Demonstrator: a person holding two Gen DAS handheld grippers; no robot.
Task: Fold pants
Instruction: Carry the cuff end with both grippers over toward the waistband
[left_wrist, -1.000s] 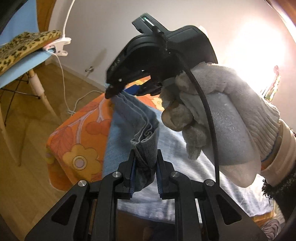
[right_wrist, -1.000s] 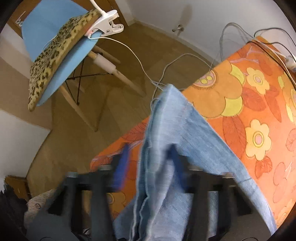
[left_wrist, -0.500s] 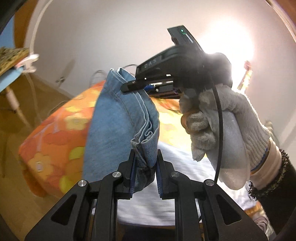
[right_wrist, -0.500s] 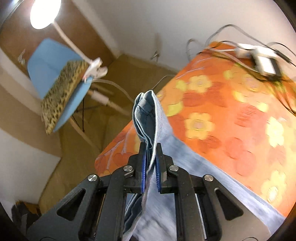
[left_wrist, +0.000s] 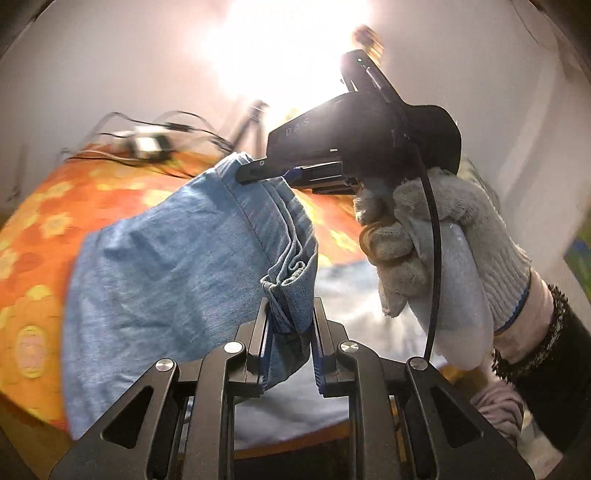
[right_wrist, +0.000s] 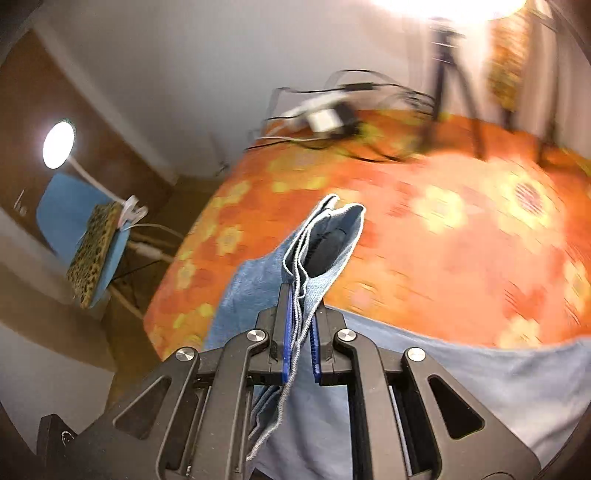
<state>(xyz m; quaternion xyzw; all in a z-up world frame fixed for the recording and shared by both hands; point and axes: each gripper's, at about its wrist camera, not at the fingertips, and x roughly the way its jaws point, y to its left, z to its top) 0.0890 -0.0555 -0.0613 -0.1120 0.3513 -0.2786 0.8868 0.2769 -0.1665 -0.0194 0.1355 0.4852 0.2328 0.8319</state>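
Light blue denim pants (left_wrist: 162, 280) hang lifted over an orange flowered bed cover (left_wrist: 48, 206). My left gripper (left_wrist: 290, 328) is shut on a bunched hem of the pants. My right gripper (right_wrist: 300, 328) is shut on several layers of the pants' edge (right_wrist: 325, 240); it also shows in the left wrist view (left_wrist: 258, 173), held by a gloved hand (left_wrist: 443, 236), pinching the hem higher up. The rest of the pants lie spread on the bed (right_wrist: 480, 376).
The bed cover (right_wrist: 443, 236) fills the middle. Cables and a white power adapter (right_wrist: 325, 114) lie at its far edge, by a tripod (right_wrist: 447, 74). A blue chair with a leopard cushion (right_wrist: 92, 247) and a clip lamp (right_wrist: 59, 144) stand on the floor at left.
Both grippers have carried the pants hem up and over toward the far side of the bed; the views have swung from the chair and floor toward the wall, cables and tripod.
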